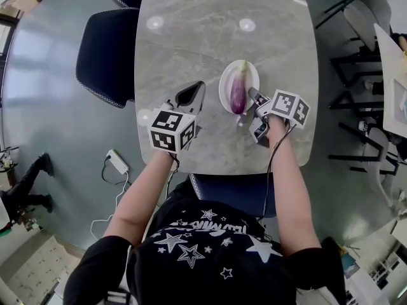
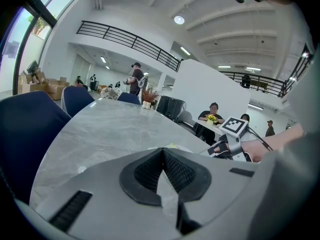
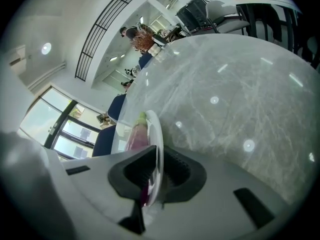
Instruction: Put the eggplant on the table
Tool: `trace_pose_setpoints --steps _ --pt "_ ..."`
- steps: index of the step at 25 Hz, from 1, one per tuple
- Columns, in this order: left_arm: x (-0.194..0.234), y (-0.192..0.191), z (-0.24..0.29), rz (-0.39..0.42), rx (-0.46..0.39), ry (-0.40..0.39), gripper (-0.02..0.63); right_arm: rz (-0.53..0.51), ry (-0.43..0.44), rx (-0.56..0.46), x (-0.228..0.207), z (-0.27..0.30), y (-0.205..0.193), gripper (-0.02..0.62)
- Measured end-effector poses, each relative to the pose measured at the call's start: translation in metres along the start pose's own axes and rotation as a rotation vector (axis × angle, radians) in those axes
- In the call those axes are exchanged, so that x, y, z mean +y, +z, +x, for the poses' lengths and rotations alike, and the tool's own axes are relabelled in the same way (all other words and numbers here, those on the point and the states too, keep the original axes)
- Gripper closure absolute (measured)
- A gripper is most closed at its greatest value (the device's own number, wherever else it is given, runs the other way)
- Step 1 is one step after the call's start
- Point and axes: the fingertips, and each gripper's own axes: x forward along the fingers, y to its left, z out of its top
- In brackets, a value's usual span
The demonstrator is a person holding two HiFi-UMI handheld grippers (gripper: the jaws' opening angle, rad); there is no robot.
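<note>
A purple eggplant [image 1: 238, 89] with a green stem lies lengthwise on a small white plate [image 1: 223, 89] near the front of the grey marble table [image 1: 191, 37]. My right gripper [image 1: 253, 94] sits at the plate's right edge. In the right gripper view the plate's rim [image 3: 159, 134] runs between the jaws of that gripper [image 3: 156, 160], which are shut on it, with the eggplant [image 3: 136, 133] just beyond. My left gripper [image 1: 193, 91] hovers left of the plate, apart from it. Its dark pads [image 2: 145, 171] meet at the tips with nothing between them.
Navy chairs stand at the table's left side [image 1: 105, 49] and under its near edge [image 1: 235, 192]. A white power strip [image 1: 118, 162] with cables lies on the floor at the left. Black-framed chairs and another table [image 1: 375, 75] stand to the right.
</note>
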Motion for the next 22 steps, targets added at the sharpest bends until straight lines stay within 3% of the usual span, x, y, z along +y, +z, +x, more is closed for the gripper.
trace_pose_setpoints --steps 7,10,22 --pt "-0.001 0.001 0.000 0.003 0.007 -0.007 0.598 -0.055 -0.088 0.004 -0.007 0.001 -0.002 0.568" --pt "-0.002 -0.001 0.000 0.004 0.009 -0.009 0.598 -0.091 -0.122 -0.013 -0.011 -0.001 -0.001 0.535" --pt "-0.004 0.001 -0.006 0.003 -0.002 -0.007 0.598 -0.137 -0.165 -0.090 -0.013 -0.017 0.009 0.537"
